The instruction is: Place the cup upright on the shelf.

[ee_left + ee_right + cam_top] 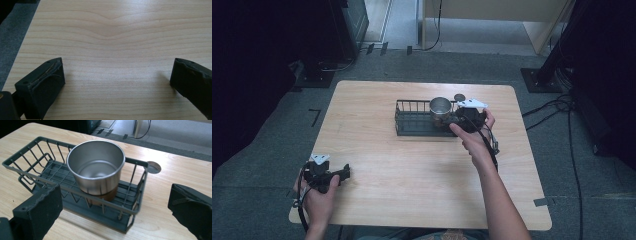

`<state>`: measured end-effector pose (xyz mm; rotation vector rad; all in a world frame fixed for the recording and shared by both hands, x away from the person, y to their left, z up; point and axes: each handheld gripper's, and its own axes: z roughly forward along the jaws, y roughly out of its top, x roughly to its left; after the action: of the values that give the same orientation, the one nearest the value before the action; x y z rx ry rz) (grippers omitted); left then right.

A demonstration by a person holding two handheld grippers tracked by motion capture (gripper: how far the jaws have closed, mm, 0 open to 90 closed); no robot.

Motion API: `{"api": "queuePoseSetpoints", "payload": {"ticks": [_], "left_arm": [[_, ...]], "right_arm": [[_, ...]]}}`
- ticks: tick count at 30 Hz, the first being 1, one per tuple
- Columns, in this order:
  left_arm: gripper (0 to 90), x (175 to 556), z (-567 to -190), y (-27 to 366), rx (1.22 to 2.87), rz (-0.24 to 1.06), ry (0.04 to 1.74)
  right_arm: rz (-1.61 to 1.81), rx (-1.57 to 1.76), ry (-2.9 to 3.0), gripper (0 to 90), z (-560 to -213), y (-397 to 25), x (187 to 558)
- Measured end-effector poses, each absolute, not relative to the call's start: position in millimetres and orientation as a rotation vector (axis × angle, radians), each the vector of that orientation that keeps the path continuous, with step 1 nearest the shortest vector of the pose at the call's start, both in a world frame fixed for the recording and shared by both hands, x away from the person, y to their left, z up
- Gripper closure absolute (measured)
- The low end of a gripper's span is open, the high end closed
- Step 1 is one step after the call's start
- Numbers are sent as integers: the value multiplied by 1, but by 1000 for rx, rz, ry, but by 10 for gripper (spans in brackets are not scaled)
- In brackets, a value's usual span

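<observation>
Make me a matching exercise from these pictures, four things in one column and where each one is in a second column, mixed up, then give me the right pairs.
Things
1. shiny steel cup
2. dark wire basket
3. left gripper
4. right gripper

Places
A. open, over bare wood by the table's near left corner
B. upright inside the basket, at its right end
C. open, at the basket's right end by the cup
D. on the light wooden table, past its middle

Pairs: 1-B, 2-D, 3-A, 4-C
</observation>
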<state>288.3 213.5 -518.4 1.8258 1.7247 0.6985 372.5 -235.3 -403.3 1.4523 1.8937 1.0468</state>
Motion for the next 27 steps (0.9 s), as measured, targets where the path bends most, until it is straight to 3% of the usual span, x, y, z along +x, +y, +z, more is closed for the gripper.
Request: {"api": "queuePoseSetpoints", "payload": {"ticks": [14, 27], "left_arm": [[0, 288, -519, 214, 1824, 698, 1724], [0, 288, -518, 214, 1829, 698, 1723]], "right_arm": [[1039, 1452, 1866, 0, -408, -266, 334], [1016, 1523, 1818, 0, -436, -306, 300]]}}
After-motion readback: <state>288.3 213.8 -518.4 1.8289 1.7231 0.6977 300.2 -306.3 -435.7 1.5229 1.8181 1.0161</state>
